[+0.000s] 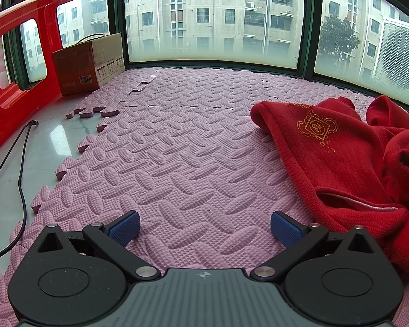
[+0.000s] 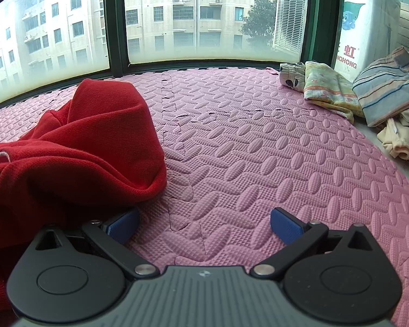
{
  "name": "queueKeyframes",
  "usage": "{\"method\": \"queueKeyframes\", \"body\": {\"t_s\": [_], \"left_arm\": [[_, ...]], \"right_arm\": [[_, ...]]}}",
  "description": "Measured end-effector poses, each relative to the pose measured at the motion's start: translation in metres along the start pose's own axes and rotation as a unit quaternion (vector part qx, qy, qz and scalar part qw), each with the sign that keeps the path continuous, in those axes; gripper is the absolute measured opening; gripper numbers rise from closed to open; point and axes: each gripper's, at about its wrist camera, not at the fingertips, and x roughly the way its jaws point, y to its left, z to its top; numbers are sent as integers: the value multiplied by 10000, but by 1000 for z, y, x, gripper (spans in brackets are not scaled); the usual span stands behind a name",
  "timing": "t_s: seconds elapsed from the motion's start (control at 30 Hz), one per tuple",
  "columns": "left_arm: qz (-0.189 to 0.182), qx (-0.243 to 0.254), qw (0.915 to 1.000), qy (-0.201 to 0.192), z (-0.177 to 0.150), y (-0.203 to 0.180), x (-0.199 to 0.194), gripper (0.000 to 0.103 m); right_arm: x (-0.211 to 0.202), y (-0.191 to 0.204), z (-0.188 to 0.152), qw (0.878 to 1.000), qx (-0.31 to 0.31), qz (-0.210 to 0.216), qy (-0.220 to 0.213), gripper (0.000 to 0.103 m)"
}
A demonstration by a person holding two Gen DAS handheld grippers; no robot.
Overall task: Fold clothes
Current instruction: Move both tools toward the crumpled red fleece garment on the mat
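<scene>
A crumpled red knit garment [image 1: 340, 163] with a gold emblem lies on the pink foam mat [image 1: 191, 150], at the right of the left wrist view. It fills the left of the right wrist view [image 2: 81, 150]. My left gripper [image 1: 204, 230] is open and empty, low over the mat, with the garment just right of its right finger. My right gripper [image 2: 204, 227] is open and empty, and its left finger [image 2: 122, 226] sits at the garment's edge.
A cardboard box [image 1: 90, 62] and a red plastic stool [image 1: 16, 62] stand at the back left by the windows. A black cable [image 1: 21, 163] runs over the white sill. Folded and loose clothes [image 2: 368, 95] are piled at the mat's far right.
</scene>
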Motion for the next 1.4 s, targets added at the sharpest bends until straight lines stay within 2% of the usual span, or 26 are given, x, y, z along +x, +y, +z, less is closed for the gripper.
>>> {"method": "queueKeyframes", "body": {"t_s": [0.17, 0.33, 0.77, 1.03, 1.4], "left_arm": [[7, 12, 10000, 55, 1, -2, -2, 103], [5, -172, 9996, 221, -4, -4, -14, 103], [-187, -254, 9972, 674, -23, -36, -58, 103], [-381, -180, 9971, 628, -23, -52, -75, 103], [-500, -54, 9966, 656, -23, -63, -78, 103]], "right_arm": [[-16, 3, -9, 9998, -104, 124, -147, 103], [-25, 6, -16, 9995, -245, 201, -47, 103], [-84, 25, -42, 9963, -578, 398, -497, 103], [-103, 38, -59, 9947, -615, 733, -388, 103], [-107, 52, -66, 9916, -781, 986, -308, 103]]}}
